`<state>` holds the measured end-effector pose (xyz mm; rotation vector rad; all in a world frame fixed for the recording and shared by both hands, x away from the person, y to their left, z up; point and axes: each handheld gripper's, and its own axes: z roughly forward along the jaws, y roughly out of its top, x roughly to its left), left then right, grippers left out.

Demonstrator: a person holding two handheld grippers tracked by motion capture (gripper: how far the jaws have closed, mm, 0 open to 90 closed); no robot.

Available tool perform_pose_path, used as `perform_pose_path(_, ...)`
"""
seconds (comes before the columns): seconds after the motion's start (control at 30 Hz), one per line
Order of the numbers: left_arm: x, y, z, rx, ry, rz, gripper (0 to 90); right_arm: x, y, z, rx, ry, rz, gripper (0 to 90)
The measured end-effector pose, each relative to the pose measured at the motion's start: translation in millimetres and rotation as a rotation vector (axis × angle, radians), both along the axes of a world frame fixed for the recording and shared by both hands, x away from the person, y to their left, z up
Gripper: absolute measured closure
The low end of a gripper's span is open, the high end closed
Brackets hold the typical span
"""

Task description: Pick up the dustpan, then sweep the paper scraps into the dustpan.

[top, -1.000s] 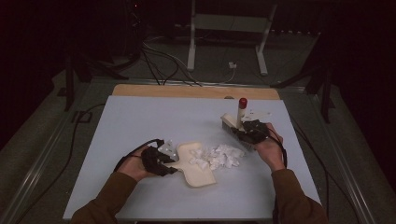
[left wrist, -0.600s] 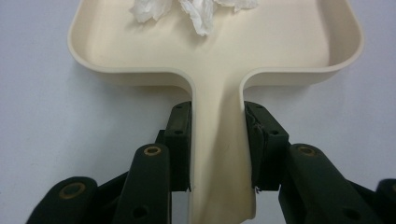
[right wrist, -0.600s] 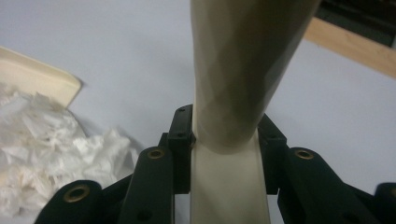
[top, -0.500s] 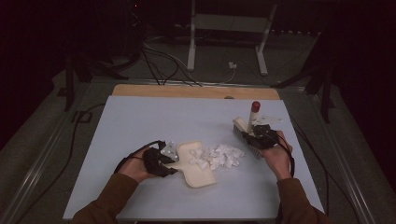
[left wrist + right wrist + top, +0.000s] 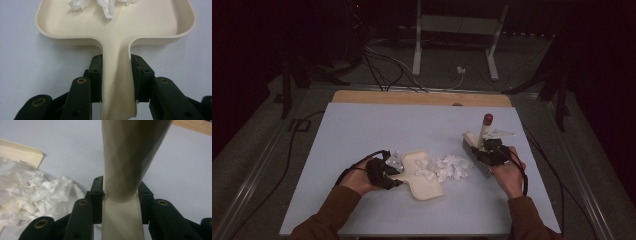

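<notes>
Dark room all around, with a pale grey table lit up in the middle of it, so everything's happening on that sheet. Nearest the person, the left gripper is clamped on the handle of a cream dustpan, jaws pressed on both sides of it. The pan lies flat with its open mouth facing the mess, which I'd guess is to pin it so it won't slide when stuff gets pushed in. A couple of paper scraps are already inside the pan. Just past it sits the main pile of crumpled paper, touching the pan's mouth. On the far side of the pile, the right gripper is closed around a brush, red-tipped handle tilted up, bristles at the table. Looks set up to sweep toward the pan.
</notes>
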<state>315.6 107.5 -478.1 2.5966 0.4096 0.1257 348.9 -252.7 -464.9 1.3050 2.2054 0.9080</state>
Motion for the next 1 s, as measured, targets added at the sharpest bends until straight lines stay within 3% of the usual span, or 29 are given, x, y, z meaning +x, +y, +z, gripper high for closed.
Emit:
perform_pose_path(0.5, 1.2, -1.2, 0.7, -0.001, 0.004, -0.001, 66.5, -7.0, 19.4, -1.6, 0.029, 0.013, -0.033, 66.9)
perform_pose_path(1.0, 1.0, -2.0, 0.8, -0.007, 0.005, 0.004, 66.5, -8.4, 48.7, -1.5, 0.062, 0.029, 0.007, 66.9)
